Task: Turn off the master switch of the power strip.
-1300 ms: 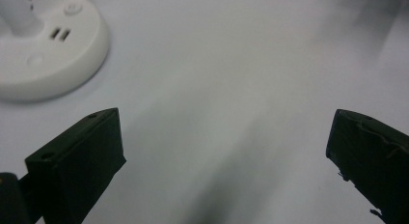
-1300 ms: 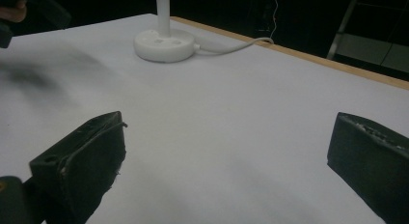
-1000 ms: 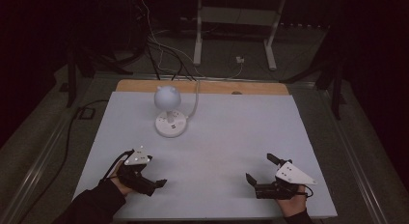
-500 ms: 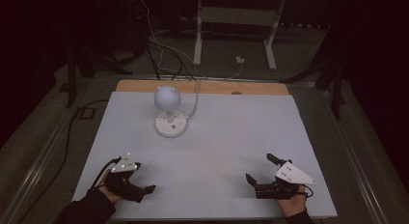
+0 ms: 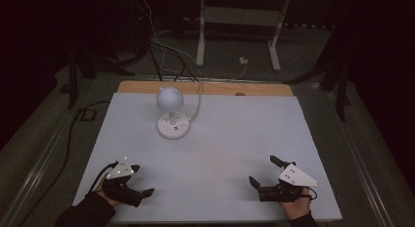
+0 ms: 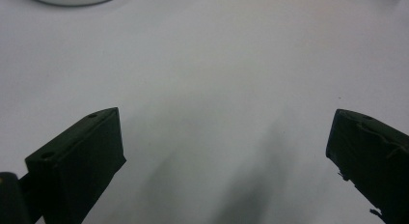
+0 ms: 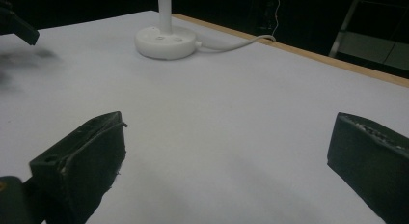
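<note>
**Both grippers low at the near edge, jaws apart, lamp untouched**

Dark room around a pale grey-white rectangular table top (image 5: 230, 139) with a wooden strip along its far edge. White desk lamp with round base and globe-shaped head (image 5: 172, 124) stands upright in the far-left part of the top; its white cable (image 5: 197, 107) curves off the base toward the far edge. In the right gripper view the lamp base (image 7: 165, 42) sits far ahead and left of the jaws, cable trailing right.

Left hand-held black gripper (image 5: 138, 182): near-left corner, forearm entering from the bottom edge, wrist low over the table, jaws pointing right and slightly forward. Left gripper view (image 6: 224, 147) shows jaws wide apart with bare table between them.

Right hand-held black gripper (image 5: 263, 170): near-right area, hand wrapped around the handle from below, grey plate on top, jaws angled left and forward. Right gripper view (image 7: 226, 156) shows jaws spread wide, nothing held. Both grippers well apart from the lamp.
</note>
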